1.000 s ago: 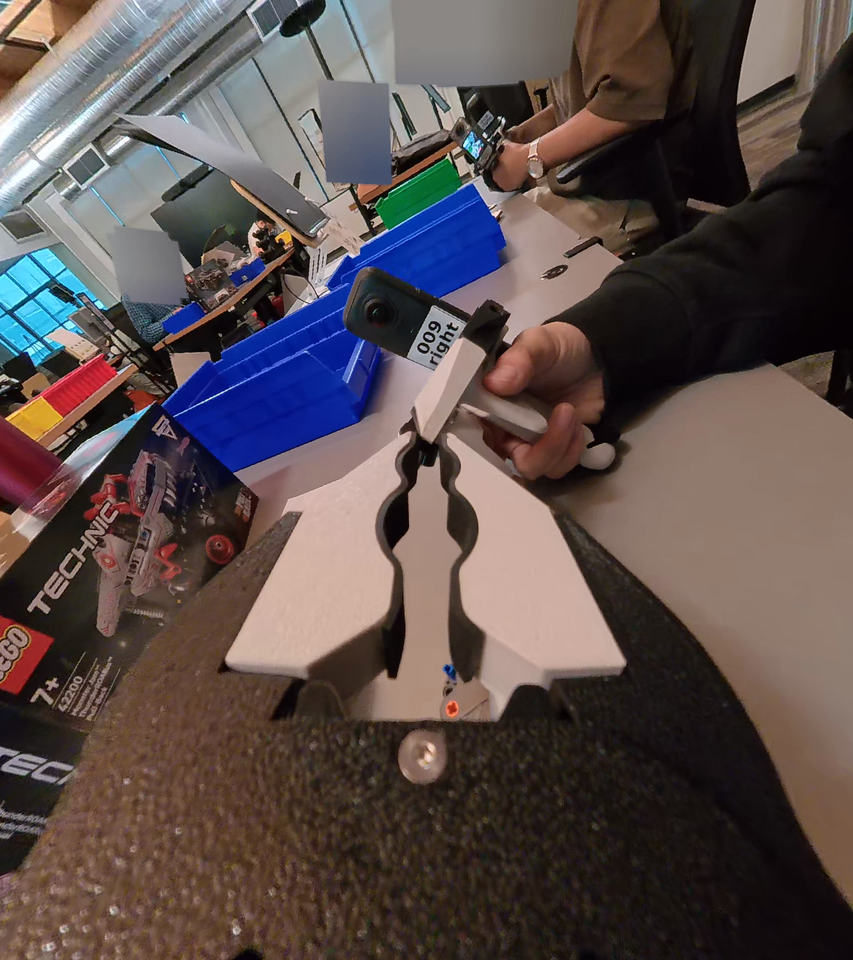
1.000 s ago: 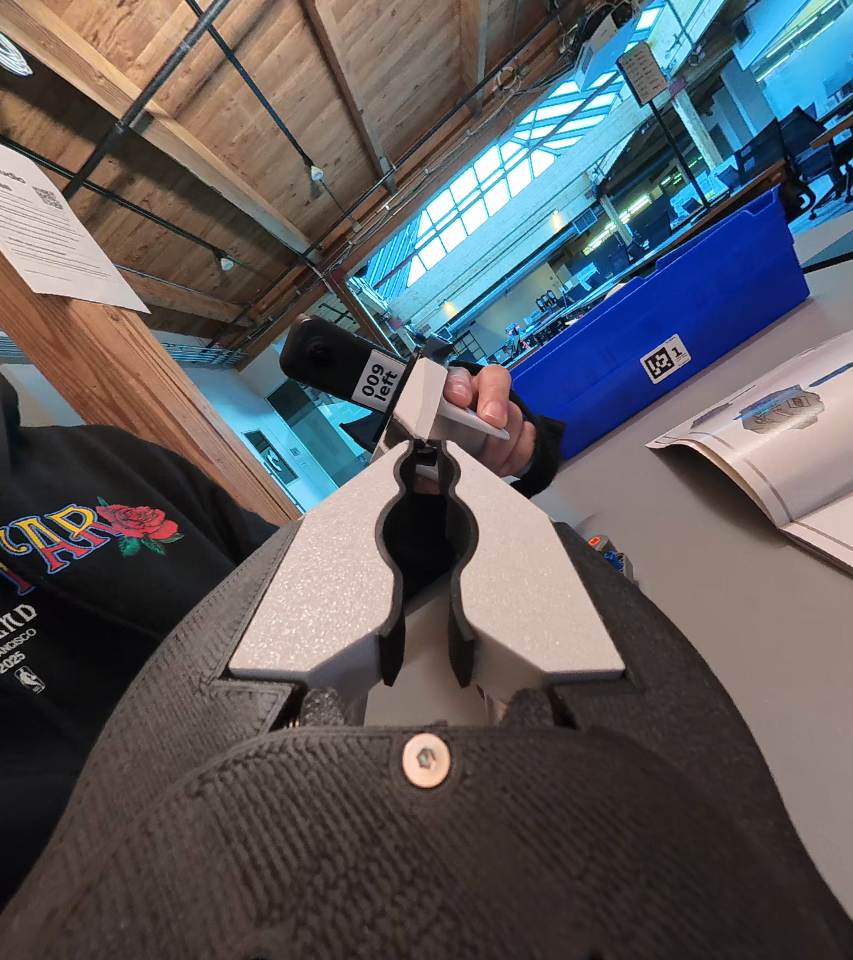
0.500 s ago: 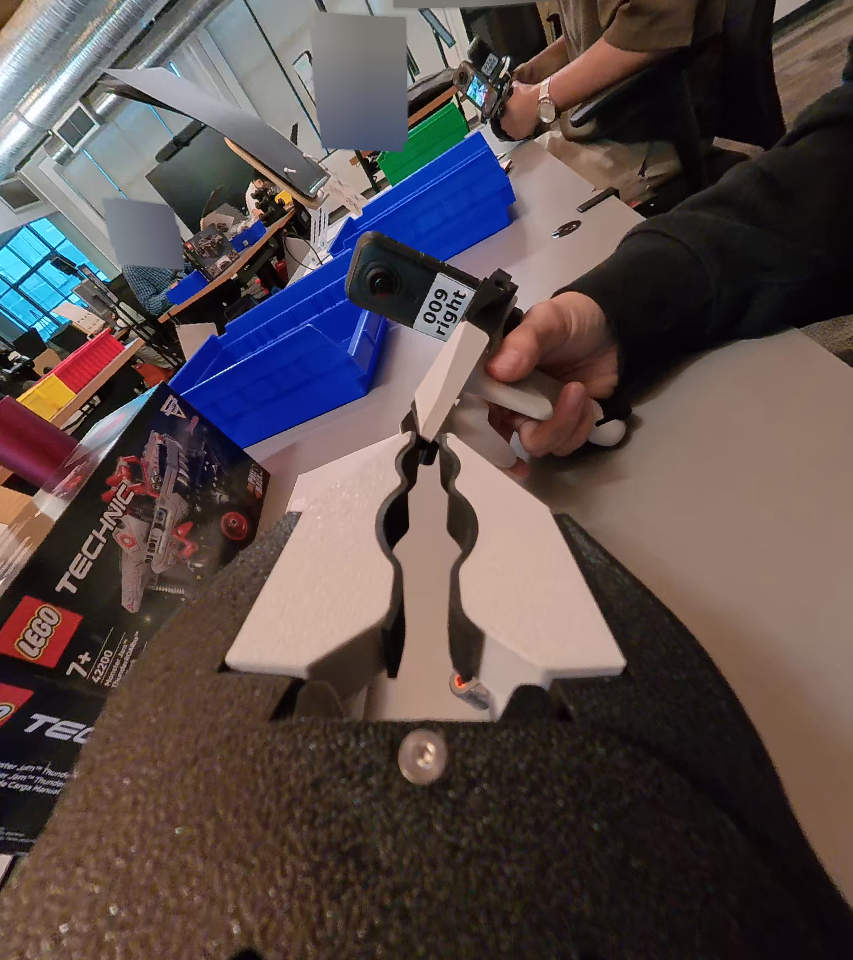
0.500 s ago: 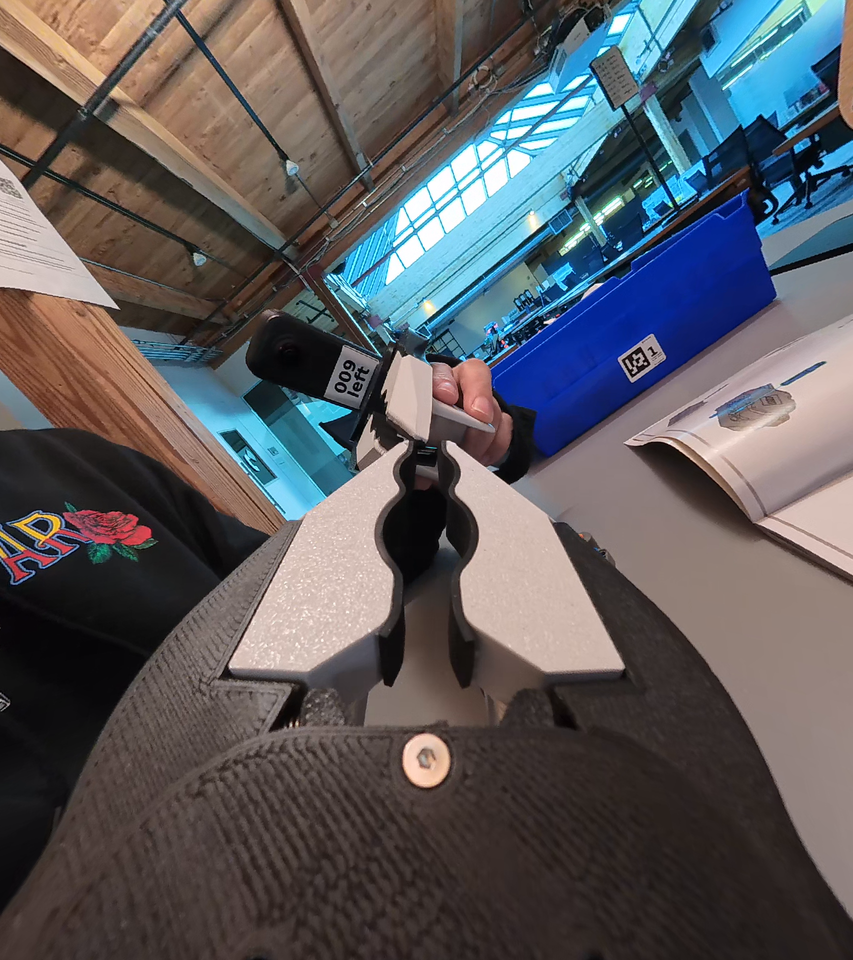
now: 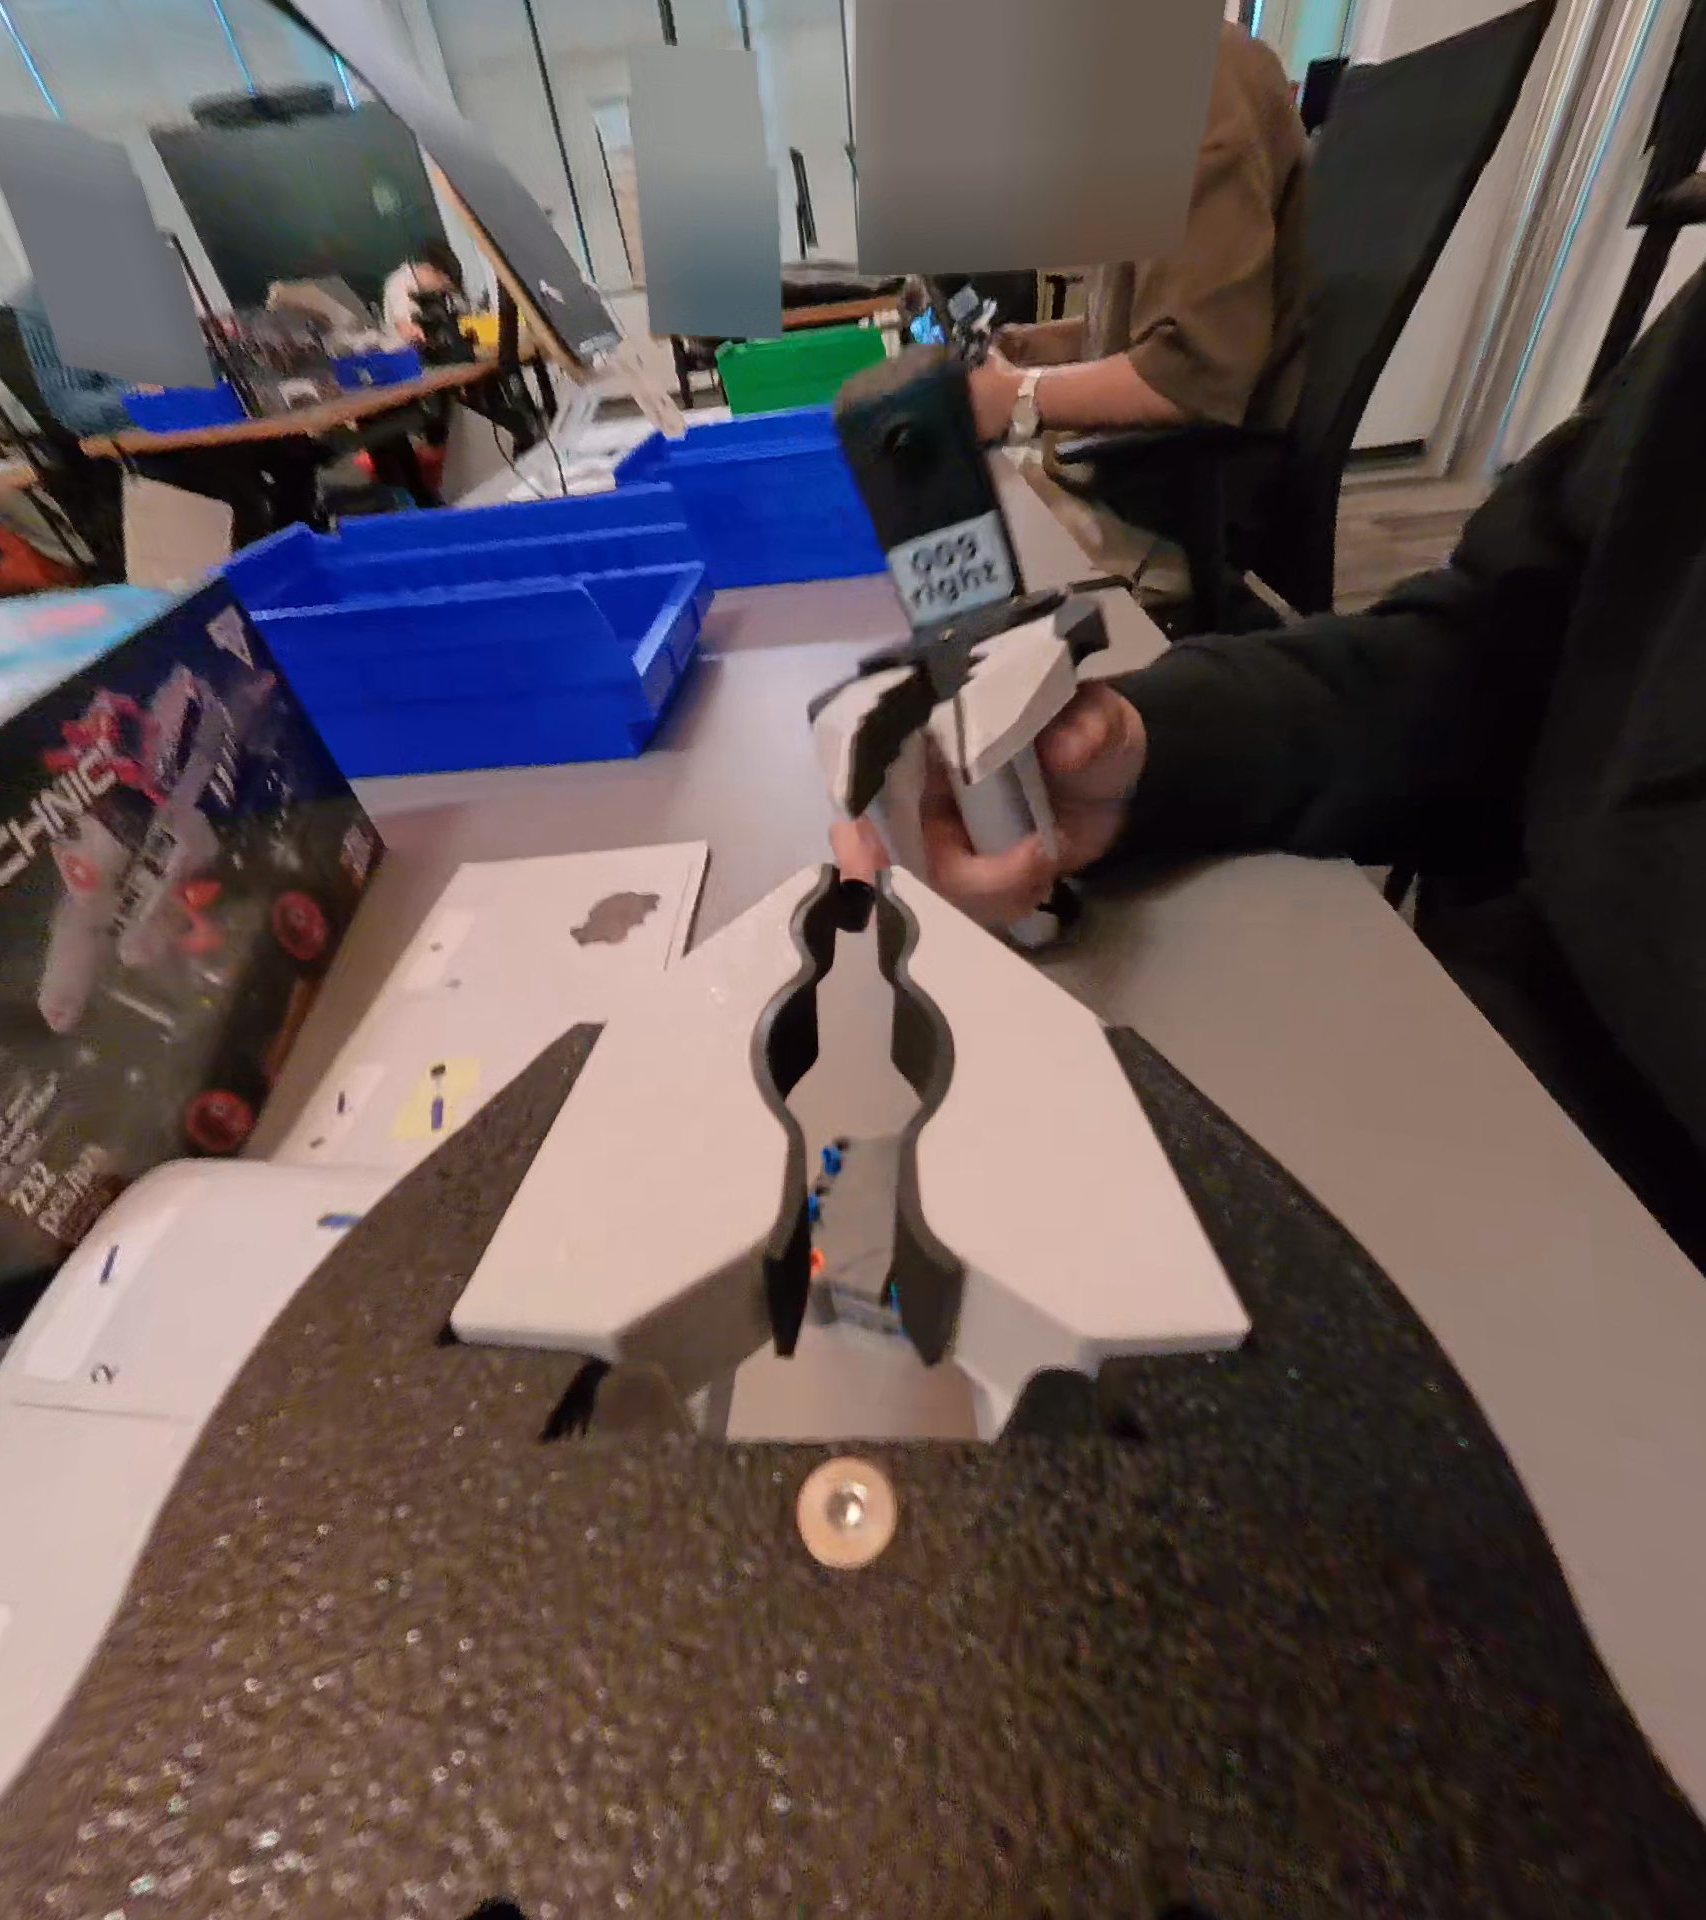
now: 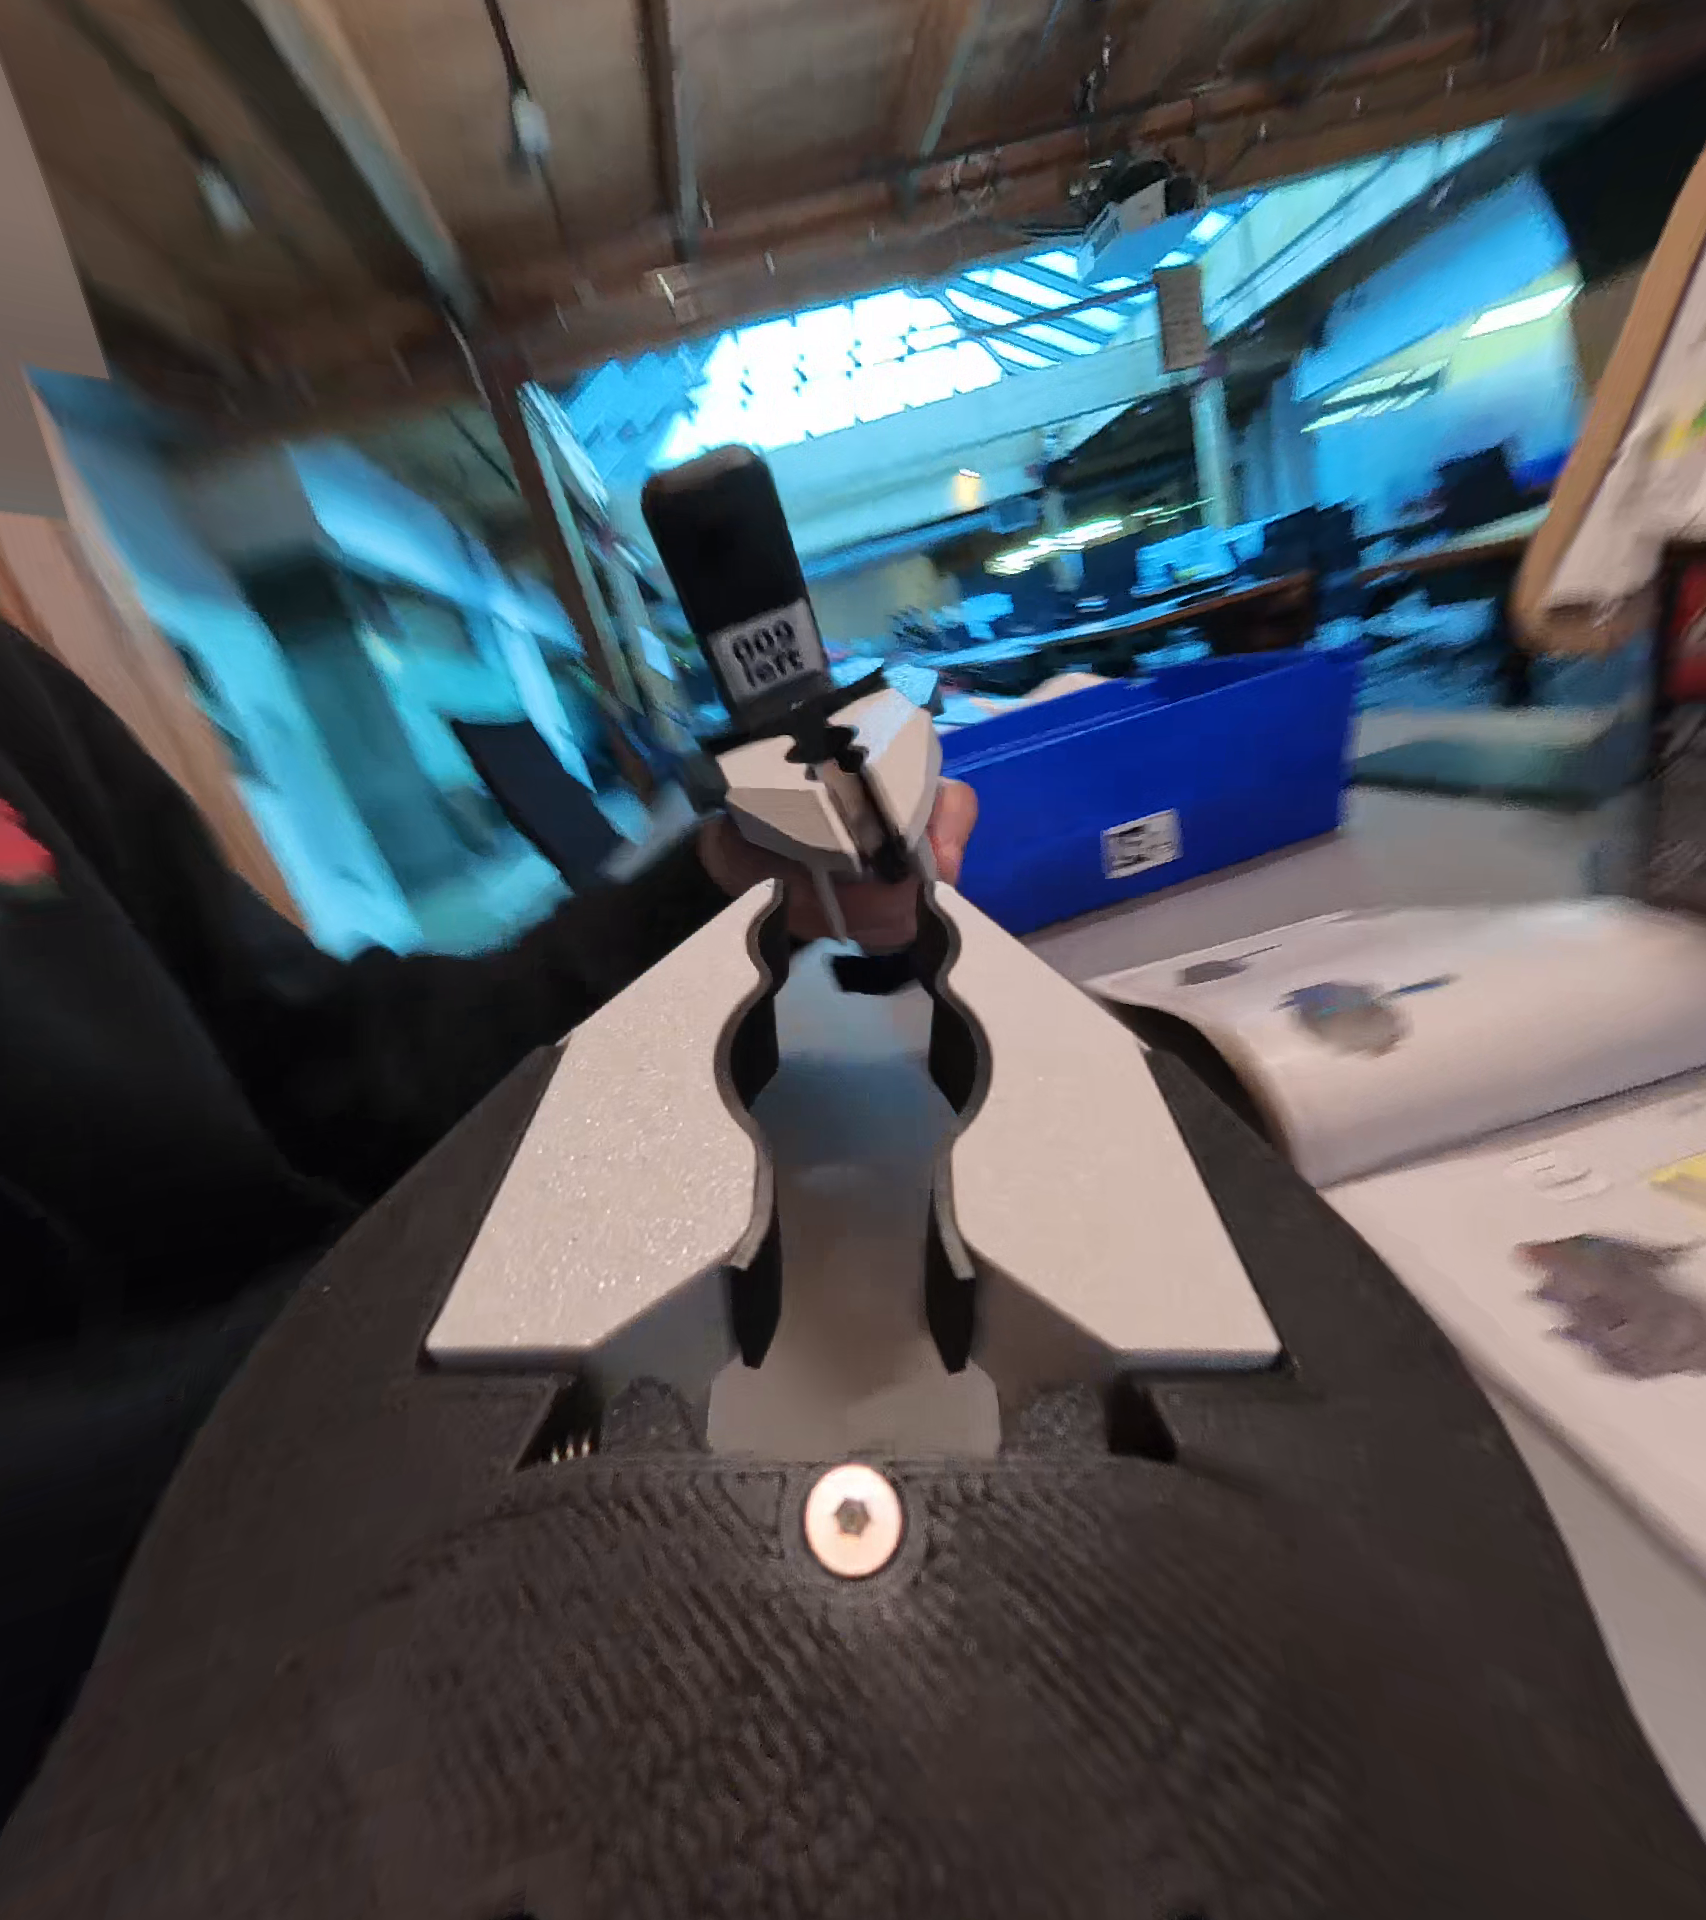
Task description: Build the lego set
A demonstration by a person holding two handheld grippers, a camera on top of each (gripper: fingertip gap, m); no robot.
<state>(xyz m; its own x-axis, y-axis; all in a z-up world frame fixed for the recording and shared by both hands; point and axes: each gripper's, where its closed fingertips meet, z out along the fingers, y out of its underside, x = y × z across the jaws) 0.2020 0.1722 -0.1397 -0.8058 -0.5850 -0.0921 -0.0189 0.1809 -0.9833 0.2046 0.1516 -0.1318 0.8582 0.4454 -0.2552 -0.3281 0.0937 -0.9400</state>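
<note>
Left hand-held gripper (image 5: 850, 916) apparently nipping a black pin (image 5: 855, 900), raised for mating | right hand-held gripper (image 6: 854, 935) spread, empty, facing it just ahead | loose parts (image 5: 828, 1174) on desk (image 5: 1348, 1039) beneath left | booklet (image 5: 558, 925) open alongside, for reference.

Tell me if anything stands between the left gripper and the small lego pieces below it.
Nothing visible does. The small lego pieces lie on the table directly under the left gripper; the right gripper hangs farther ahead, off that path.
</note>
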